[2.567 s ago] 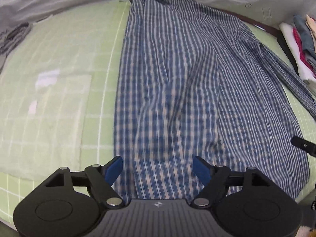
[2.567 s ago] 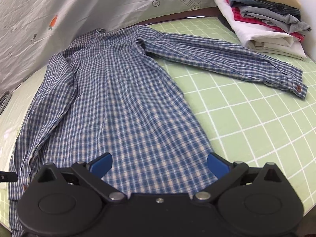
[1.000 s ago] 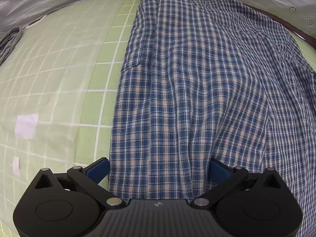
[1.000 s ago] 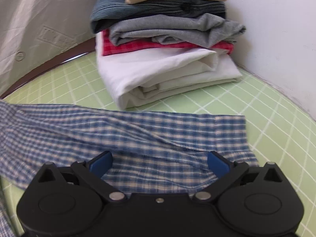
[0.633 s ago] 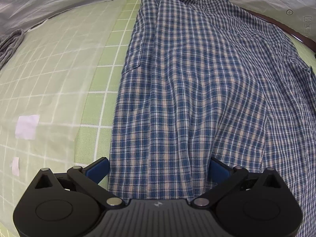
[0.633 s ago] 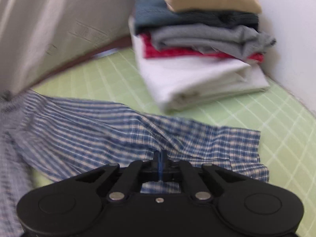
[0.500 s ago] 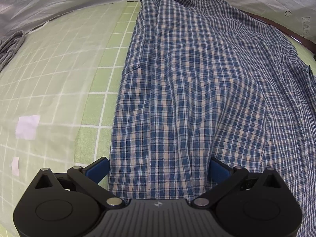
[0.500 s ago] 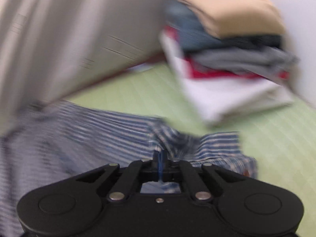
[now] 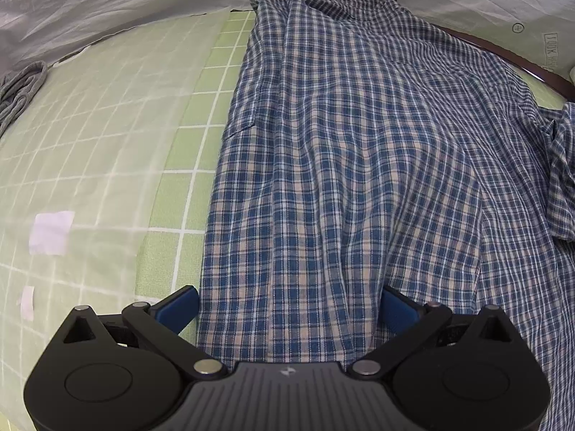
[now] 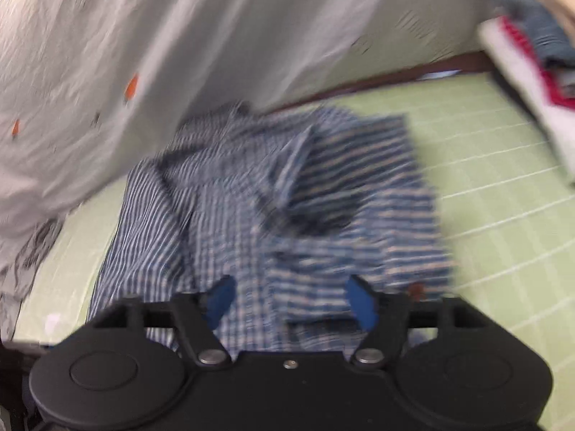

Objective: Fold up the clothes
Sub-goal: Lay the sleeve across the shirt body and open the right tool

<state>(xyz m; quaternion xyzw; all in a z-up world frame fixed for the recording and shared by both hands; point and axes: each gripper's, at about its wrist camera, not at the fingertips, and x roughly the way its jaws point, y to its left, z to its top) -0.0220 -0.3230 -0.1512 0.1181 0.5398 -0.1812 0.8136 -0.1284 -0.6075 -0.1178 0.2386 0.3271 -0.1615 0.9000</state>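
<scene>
A green grid mat (image 9: pixel 187 165) covers the work surface, with a pale sheet (image 10: pixel 215 36) hanging behind it. One blue plaid shirt (image 9: pixel 341 179) lies flat on the mat, its hem directly beneath the left gripper (image 9: pixel 287 309), whose jaws stand wide and straddle the cloth without pinching it. The right gripper (image 10: pixel 293 300) has just been opening; one sleeve (image 10: pixel 359 222) lies crumpled below its parted jaws, unheld. One stack of folded clothes (image 10: pixel 532 50) sits far right.

Counts: one blue plaid shirt (image 9: pixel 323 179) centre frame; one stack of folded clothes (image 10: pixel 532 54) upper right — blurred, about four layers; two pale patches (image 9: pixel 52 231) on the green grid mat (image 9: pixel 107 115), left side.
</scene>
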